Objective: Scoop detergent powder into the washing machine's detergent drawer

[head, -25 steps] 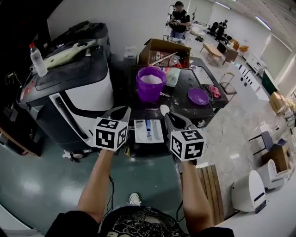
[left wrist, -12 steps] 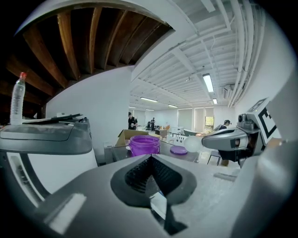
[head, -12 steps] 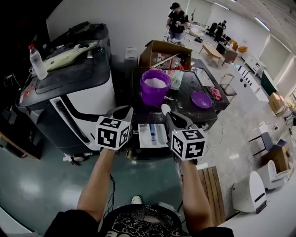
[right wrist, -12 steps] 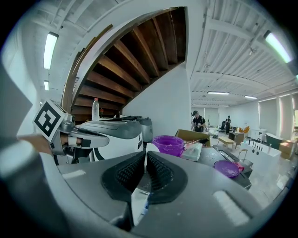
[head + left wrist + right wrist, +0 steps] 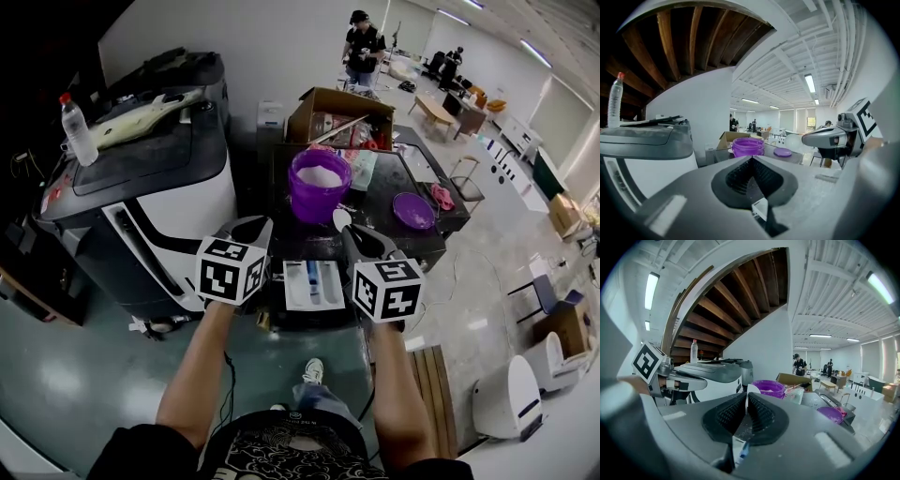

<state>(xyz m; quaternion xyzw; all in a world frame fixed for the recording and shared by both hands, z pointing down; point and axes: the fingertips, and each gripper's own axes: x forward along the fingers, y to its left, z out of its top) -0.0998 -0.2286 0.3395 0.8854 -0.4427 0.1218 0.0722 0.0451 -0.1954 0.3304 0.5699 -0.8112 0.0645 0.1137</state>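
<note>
Your left gripper (image 5: 247, 226) is clenched on nothing, its pads pressed together in the left gripper view. Your right gripper (image 5: 353, 236) is clamped on the thin handle of the white scoop (image 5: 337, 219), whose bowl stands up just beyond the jaws.

The detergent drawer (image 5: 313, 283) lies open between and below the two grippers, at the near edge of the dark worktop (image 5: 375, 187), much as it did a second ago. The purple bucket of powder (image 5: 320, 185) now sits closer to the scoop than before. Your shoe (image 5: 314, 370) has stepped forward under you.

The purple lid (image 5: 413, 210) lies to the right of the bucket. The washing machine (image 5: 141, 187) stands to your left.
</note>
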